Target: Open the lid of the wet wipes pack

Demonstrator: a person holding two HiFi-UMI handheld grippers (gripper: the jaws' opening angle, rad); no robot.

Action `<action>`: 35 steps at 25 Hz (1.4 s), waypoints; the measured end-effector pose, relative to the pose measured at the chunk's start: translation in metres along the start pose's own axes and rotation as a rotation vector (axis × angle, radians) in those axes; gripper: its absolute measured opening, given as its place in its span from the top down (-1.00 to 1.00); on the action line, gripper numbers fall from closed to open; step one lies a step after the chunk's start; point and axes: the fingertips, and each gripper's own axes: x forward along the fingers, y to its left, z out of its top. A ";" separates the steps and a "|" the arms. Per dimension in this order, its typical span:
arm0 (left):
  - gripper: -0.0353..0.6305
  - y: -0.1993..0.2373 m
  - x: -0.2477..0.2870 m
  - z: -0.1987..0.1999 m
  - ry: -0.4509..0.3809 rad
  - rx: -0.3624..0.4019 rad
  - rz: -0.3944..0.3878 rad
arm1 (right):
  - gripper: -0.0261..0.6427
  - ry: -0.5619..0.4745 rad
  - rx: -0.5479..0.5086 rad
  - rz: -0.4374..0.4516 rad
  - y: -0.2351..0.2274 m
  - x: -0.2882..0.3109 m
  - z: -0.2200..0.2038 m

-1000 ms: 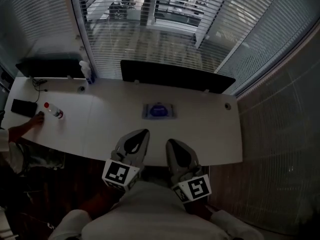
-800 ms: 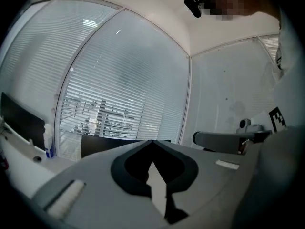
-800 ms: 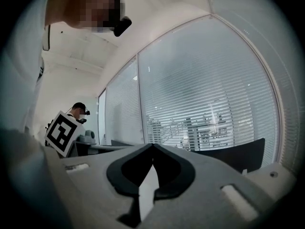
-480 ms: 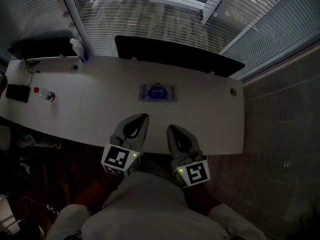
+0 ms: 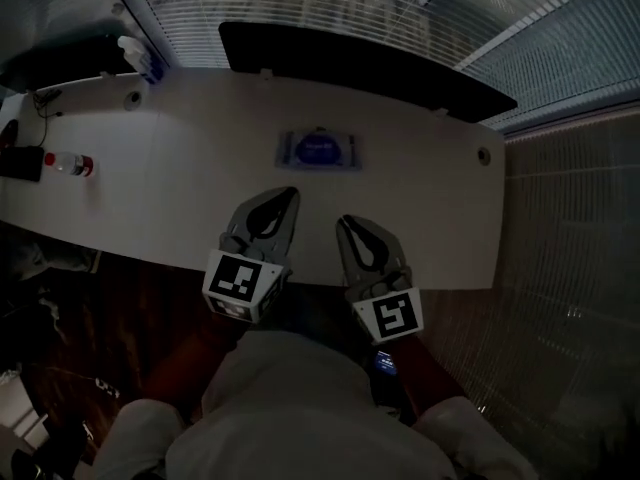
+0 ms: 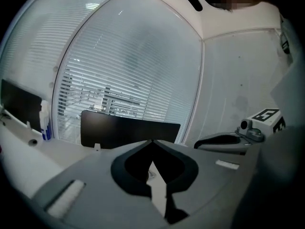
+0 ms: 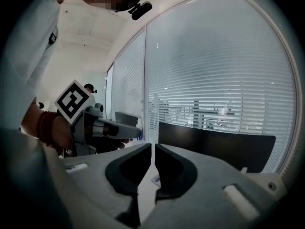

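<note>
The wet wipes pack [image 5: 320, 151] lies flat on the white desk [image 5: 430, 208], pale with a blue oval lid that is down. In the head view my left gripper [image 5: 289, 194] hovers over the desk's near part, a short way in front of the pack, jaws together and empty. My right gripper [image 5: 343, 222] is beside it, slightly nearer the edge, also shut on nothing. Through the jaw openings a sliver of the pack [image 6: 151, 174] shows in the left gripper view and a corner of the pack [image 7: 156, 179] in the right gripper view.
A long black panel [image 5: 360, 63] stands along the desk's far edge before window blinds. At far left are a red-capped bottle [image 5: 68, 163], a black device [image 5: 20, 163] and a spray bottle [image 5: 140, 58]. A cable grommet [image 5: 484, 155] sits at right. The desk's near edge [image 5: 300, 283] crosses under the grippers.
Both grippers have moved forward from below the desk edge to over the desk, closer to the pack. The hand near the bottle at left is no longer in view.
</note>
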 end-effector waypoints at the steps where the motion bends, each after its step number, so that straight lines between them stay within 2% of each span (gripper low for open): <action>1: 0.88 0.005 0.005 -0.005 0.008 -0.006 -0.001 | 0.85 0.012 -0.022 0.005 -0.002 0.006 -0.006; 5: 0.88 0.027 0.026 -0.035 0.044 -0.004 0.007 | 0.84 0.092 -0.111 0.014 -0.014 0.032 -0.043; 14: 0.88 0.069 0.071 -0.101 0.133 -0.034 0.033 | 0.80 0.283 -0.421 0.050 -0.030 0.076 -0.124; 20: 0.88 0.094 0.101 -0.152 0.229 0.024 0.069 | 0.79 0.326 -0.569 0.079 -0.038 0.102 -0.167; 29: 0.88 0.119 0.136 -0.206 0.373 0.017 0.081 | 0.75 0.391 -0.709 0.082 -0.057 0.140 -0.212; 35: 0.88 0.133 0.153 -0.235 0.484 0.003 0.094 | 0.71 0.422 -0.859 0.082 -0.068 0.157 -0.241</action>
